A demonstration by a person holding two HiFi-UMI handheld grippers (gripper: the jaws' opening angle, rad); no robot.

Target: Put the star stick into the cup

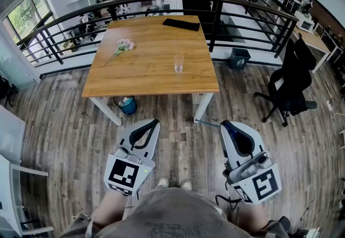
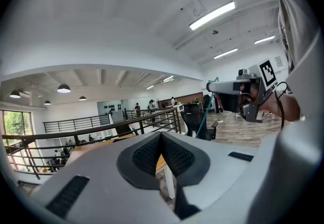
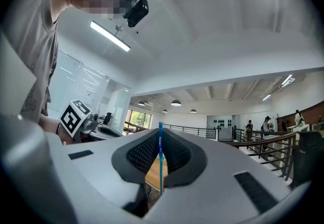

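Observation:
A clear cup (image 1: 178, 63) stands upright on the wooden table (image 1: 145, 75), right of its middle. I stand back from the table, over the plank floor. My right gripper (image 1: 225, 124) is shut on a thin blue star stick (image 1: 208, 123), which pokes out leftward from the jaw tips. In the right gripper view the stick (image 3: 161, 159) runs upright between the closed pads (image 3: 174, 153); its star end is not visible. My left gripper (image 1: 154, 122) is shut with nothing in it, its pads (image 2: 174, 154) meeting. Both grippers are held low in front of my body.
A pink flower sprig (image 1: 123, 45) and a flat black item (image 1: 181, 24) lie on the table. A blue bin (image 1: 128, 105) sits under it. A black office chair (image 1: 291, 86) stands to the right, a dark railing (image 1: 215, 19) curves behind the table, and a white chair (image 1: 13, 172) is at my left.

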